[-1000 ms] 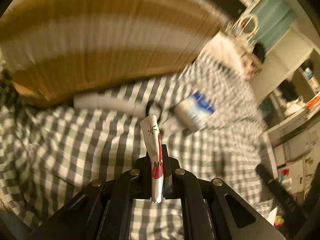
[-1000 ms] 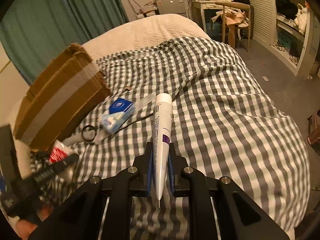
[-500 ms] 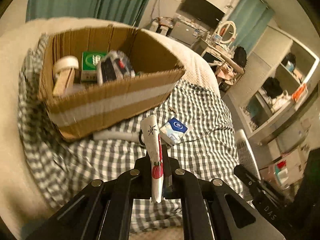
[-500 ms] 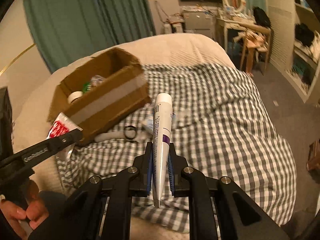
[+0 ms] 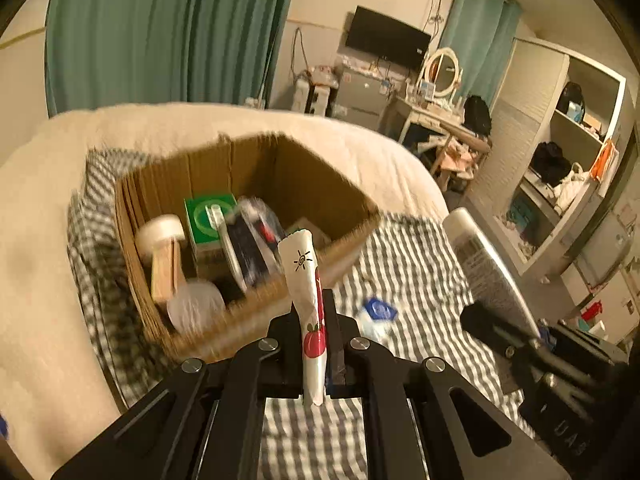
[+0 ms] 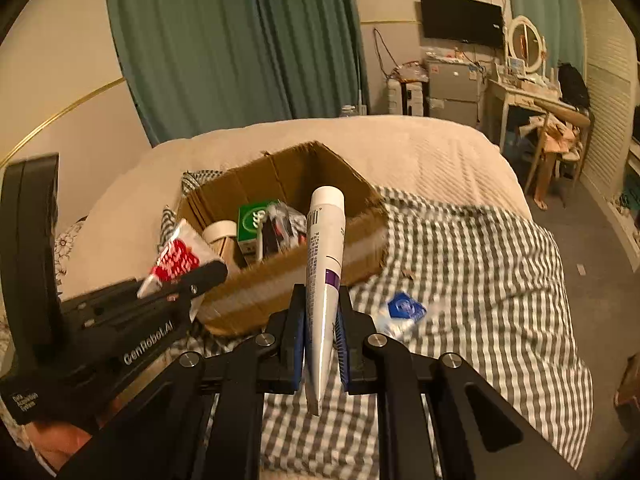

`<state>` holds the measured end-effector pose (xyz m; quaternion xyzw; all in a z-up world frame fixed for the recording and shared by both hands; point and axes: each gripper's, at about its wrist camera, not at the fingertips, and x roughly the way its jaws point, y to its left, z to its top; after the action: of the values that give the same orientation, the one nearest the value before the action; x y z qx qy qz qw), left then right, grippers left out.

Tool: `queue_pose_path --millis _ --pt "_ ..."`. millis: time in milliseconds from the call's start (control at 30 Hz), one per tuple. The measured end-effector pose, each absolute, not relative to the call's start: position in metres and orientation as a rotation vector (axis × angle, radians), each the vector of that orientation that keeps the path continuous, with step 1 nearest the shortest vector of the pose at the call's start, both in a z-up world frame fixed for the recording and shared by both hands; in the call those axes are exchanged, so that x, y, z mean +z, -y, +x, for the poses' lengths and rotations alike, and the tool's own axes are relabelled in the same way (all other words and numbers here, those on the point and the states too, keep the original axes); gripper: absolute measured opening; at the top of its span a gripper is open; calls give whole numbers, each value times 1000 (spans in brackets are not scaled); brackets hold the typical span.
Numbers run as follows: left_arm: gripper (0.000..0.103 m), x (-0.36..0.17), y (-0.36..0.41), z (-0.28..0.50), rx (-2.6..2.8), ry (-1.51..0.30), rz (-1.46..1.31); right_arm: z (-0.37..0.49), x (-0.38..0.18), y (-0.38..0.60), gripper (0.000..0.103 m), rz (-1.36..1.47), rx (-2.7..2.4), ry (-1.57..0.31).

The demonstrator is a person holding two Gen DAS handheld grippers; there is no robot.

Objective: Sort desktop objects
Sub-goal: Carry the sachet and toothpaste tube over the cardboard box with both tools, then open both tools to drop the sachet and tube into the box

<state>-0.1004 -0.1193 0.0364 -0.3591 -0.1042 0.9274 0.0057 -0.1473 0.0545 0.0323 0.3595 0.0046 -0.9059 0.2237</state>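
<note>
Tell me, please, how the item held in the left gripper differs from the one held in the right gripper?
The left gripper holds a flat, crinkled white sachet with red print; the right gripper holds a smooth white tube with a purple band. The sachet ends in a flattened sealed edge, the tube in a round cap. The tube looks longer and thicker. Both are clamped, pointing toward the cardboard box.

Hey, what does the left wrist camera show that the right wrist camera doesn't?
Only the left wrist view shows the left gripper from behind, shut edge-on on the white packet, its sun drawing facing us. Only the right wrist view shows the packet's red printed face and the white tube's purple band in the right gripper. Both show the cardboard box and the blue-labelled pack on the checked blanket.
</note>
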Motion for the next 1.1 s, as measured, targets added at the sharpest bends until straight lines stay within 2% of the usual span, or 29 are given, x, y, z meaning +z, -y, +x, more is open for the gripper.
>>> queue_pose_path --millis 233,367,567,767,833,867,900,933,967,1000,1100 --pt "6 58 155 -171 2968 500 -1133 -185 37 -22 13 961 -2477 -56" --pt "6 53 168 -201 2972 593 -1074 -217 34 -6 13 937 -2460 -54" --pt "6 29 187 -213 2959 637 -1055 -259 16 19 13 925 -2422 -40" --pt "6 17 195 -223 3064 574 -1092 -301 -12 38 13 958 -2410 -17" --pt "10 11 201 -226 3084 602 -1101 -311 -19 40 14 958 -2427 -11" --pt "26 8 203 -228 3108 595 -1123 -314 -20 39 18 955 -2437 -7" --pt "60 5 204 -229 3110 595 -1140 -315 -20 38 41 954 -2458 0" --pt "73 2 206 -231 3111 606 -1163 -314 -19 35 56 950 -2492 6" --pt "90 -1 210 -230 3134 635 -1189 -313 -17 29 63 940 -2564 13" --pt "94 -2 216 -228 3160 689 -1217 -309 -13 20 68 918 -2596 37" --pt "94 -2 229 -218 3186 855 -1238 -294 0 -4 68 879 -2618 77"
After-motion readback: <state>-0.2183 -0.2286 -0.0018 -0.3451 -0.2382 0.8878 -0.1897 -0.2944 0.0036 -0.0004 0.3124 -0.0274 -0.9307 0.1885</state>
